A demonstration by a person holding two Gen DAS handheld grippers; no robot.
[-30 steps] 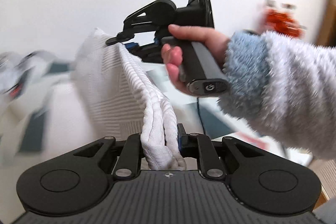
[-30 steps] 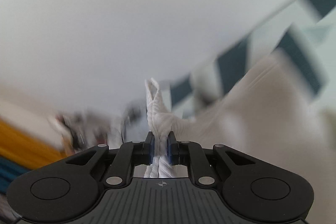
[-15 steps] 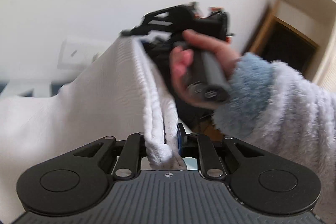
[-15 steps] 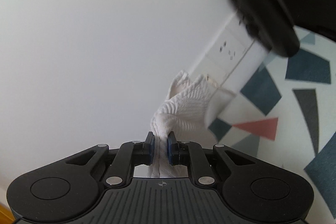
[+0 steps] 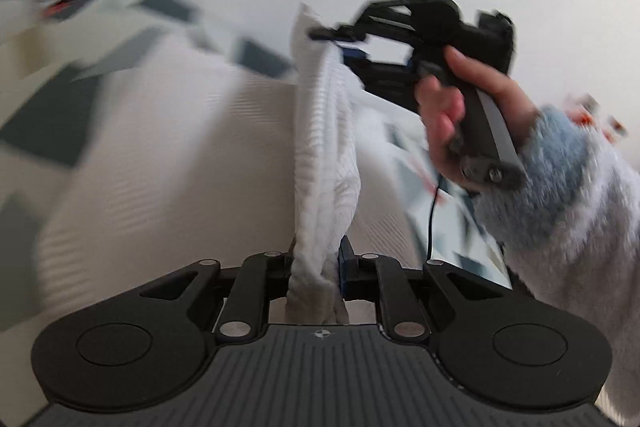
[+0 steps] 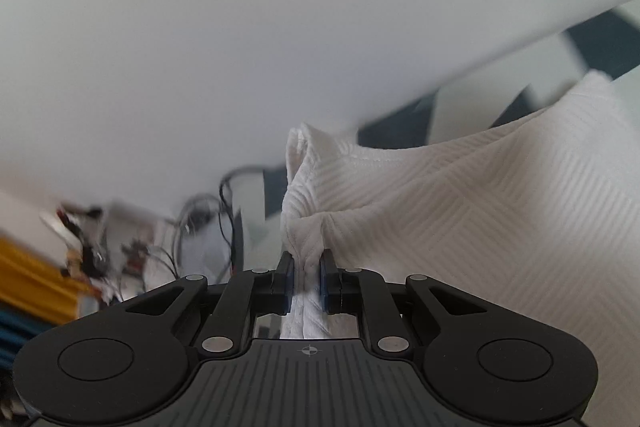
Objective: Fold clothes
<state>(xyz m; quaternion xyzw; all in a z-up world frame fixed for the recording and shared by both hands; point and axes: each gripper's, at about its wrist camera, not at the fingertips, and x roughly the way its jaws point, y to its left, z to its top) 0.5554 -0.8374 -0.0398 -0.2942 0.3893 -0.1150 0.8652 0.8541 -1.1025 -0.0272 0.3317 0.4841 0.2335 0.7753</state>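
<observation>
A white ribbed garment [image 5: 324,147] is stretched between both grippers, its edge taut and the rest hanging down to the left. My left gripper [image 5: 316,267] is shut on a bunched edge of it. My right gripper [image 6: 306,279] is shut on another bunched edge of the garment [image 6: 460,211], which spreads away to the right. In the left wrist view the right gripper [image 5: 332,37] shows at upper centre, held by a hand in a fluffy sleeve, clamped on the cloth's far corner.
A surface with a dark geometric pattern [image 5: 52,115] lies below the cloth. A white wall [image 6: 240,27] fills the background. Cables and clutter [image 6: 192,223] sit at the left of the right wrist view, with a yellow edge [image 6: 28,279].
Both grippers have swung with the garment still clamped; the views now tilt down toward the patterned surface again, and the cloth hangs between them.
</observation>
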